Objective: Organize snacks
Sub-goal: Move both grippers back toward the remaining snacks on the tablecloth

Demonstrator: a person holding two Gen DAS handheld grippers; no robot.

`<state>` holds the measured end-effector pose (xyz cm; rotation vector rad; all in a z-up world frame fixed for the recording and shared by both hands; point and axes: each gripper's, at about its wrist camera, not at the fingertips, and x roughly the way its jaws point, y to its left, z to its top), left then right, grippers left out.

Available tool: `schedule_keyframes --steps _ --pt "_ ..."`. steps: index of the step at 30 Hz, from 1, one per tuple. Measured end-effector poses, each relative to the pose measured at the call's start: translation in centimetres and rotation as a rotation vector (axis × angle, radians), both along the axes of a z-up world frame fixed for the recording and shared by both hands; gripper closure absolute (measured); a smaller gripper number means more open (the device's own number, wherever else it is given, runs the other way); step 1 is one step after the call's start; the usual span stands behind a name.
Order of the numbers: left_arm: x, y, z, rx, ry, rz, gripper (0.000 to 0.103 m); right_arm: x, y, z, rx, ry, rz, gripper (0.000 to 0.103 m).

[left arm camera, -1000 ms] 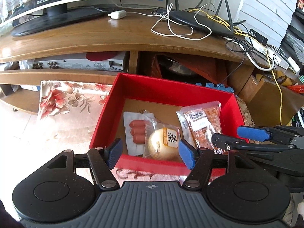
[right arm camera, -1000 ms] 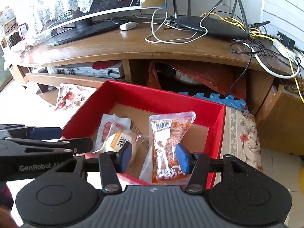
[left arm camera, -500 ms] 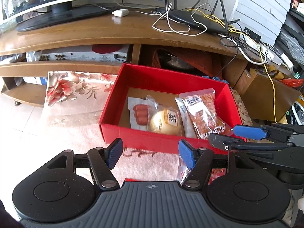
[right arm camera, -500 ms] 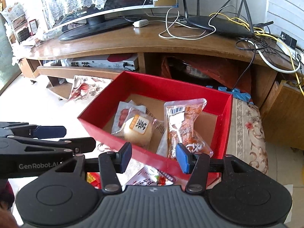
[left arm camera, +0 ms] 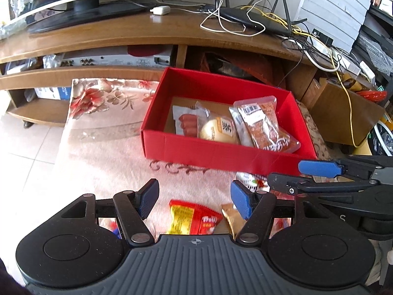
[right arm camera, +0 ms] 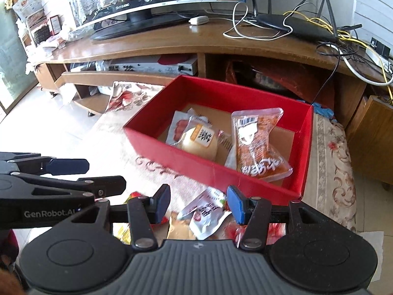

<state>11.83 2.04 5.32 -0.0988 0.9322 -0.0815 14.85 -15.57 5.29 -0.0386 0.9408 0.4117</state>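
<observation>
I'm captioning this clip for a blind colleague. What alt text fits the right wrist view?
The open right gripper hovers over loose snack packets on a floral rug, just in front of a red box holding a sausage pack, a round bun and an orange snack bag. The left gripper is at left, a TV stand behind.

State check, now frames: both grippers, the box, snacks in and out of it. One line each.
left gripper: open, empty, above the loose packets
right gripper: open, empty
red box: lidless, upright on the rug
sausage pack: in the box, lying flat
round bun: in the box, wrapped, overlapping the sausage pack
orange snack bag: in the box, sealed
red-yellow packet: on the rug, outside the box
white packet: on the rug, outside the box
</observation>
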Motion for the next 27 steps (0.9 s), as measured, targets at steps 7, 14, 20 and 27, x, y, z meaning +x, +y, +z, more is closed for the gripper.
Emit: schedule_keyframes --steps 7,14,20,27 --pt "-1.6 0.5 -0.4 0.010 0.019 -0.006 0.032 -1.8 0.8 -0.7 -0.007 0.024 0.028 0.054" --pt "-3.4 1.5 -1.5 0.022 0.065 -0.005 0.033 -3.2 2.5 -1.8 -0.040 0.056 0.082 0.054" --pt "-4.8 3.3 -2.5 -0.016 0.112 0.041 0.033 -3.9 4.2 -2.6 -0.057 0.083 0.135 0.054" --pt "-6.3 4.6 -3.6 -0.039 0.160 0.108 0.033 -4.7 5.8 -3.5 -0.078 0.109 0.187 0.054"
